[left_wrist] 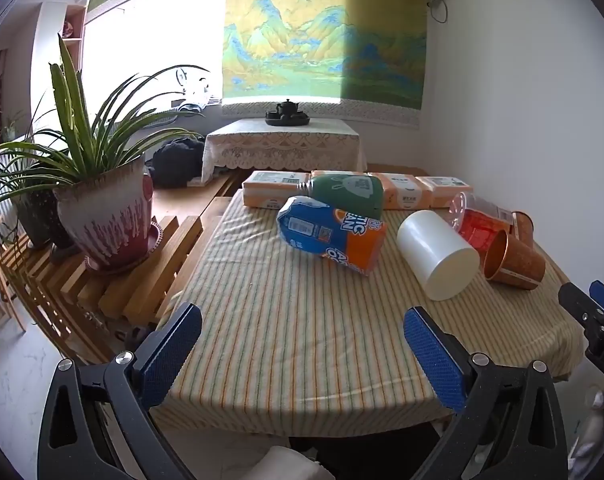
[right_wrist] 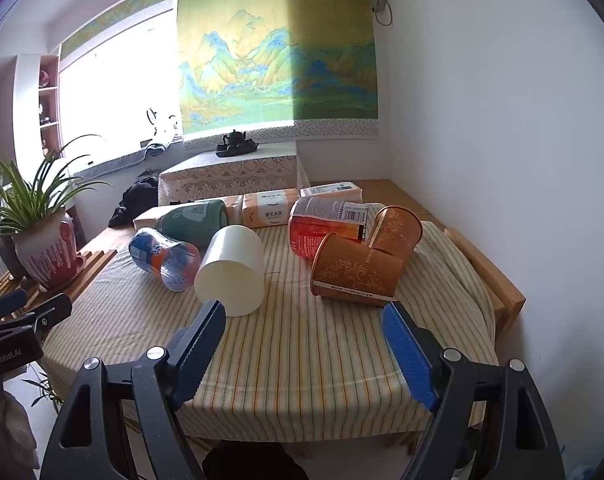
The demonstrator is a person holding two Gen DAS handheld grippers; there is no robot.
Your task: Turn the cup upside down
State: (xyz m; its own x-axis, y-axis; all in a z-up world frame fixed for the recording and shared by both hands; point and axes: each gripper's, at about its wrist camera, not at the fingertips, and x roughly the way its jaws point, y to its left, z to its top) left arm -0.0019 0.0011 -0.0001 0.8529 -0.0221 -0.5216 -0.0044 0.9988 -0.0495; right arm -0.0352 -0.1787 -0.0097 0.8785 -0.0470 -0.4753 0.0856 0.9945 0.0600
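Note:
A white cup (left_wrist: pixel 437 256) lies on its side on the striped tablecloth (left_wrist: pixel 302 328); it also shows in the right wrist view (right_wrist: pixel 232 270). Two brown paper cups lie on their sides to its right (left_wrist: pixel 513 264), the nearer one (right_wrist: pixel 357 270) and the farther one (right_wrist: pixel 395 228). My left gripper (left_wrist: pixel 302 316) is open and empty over the near part of the table. My right gripper (right_wrist: pixel 303 314) is open and empty, its left finger (right_wrist: pixel 206 328) just in front of the white cup and its right finger (right_wrist: pixel 401 332) near the brown cup.
A blue-orange cup (left_wrist: pixel 329 236), a green bottle (left_wrist: pixel 345 194) and a red clear cup (left_wrist: pixel 477 220) also lie on the table. Tissue packs (left_wrist: pixel 270 192) line the far edge. A potted plant (left_wrist: pixel 102 216) stands on a wooden rack at left. A wall is at right.

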